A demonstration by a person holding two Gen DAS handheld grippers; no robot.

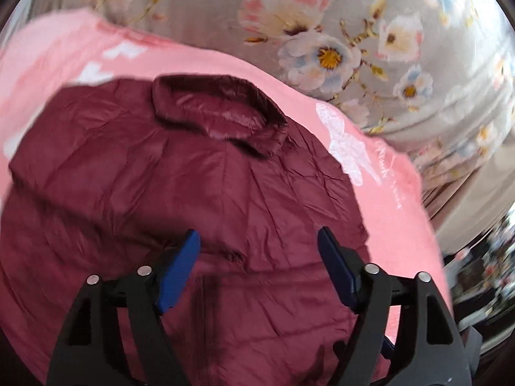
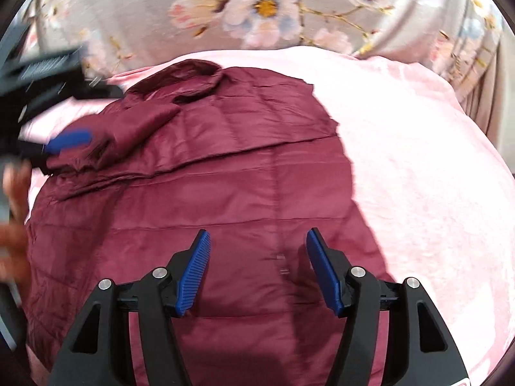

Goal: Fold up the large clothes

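Observation:
A dark red puffer jacket lies flat on a pink blanket, collar at the far end. It also shows in the right wrist view, with one sleeve folded across its chest. My left gripper hovers open and empty over the jacket's middle. My right gripper hovers open and empty over the jacket's lower part. The left gripper's blue finger shows blurred at the left by the sleeve cuff.
The pink blanket covers a bed with a grey floral sheet behind it, also in the right wrist view. The blanket's right edge drops off toward a cluttered room. A person's hand shows at the left.

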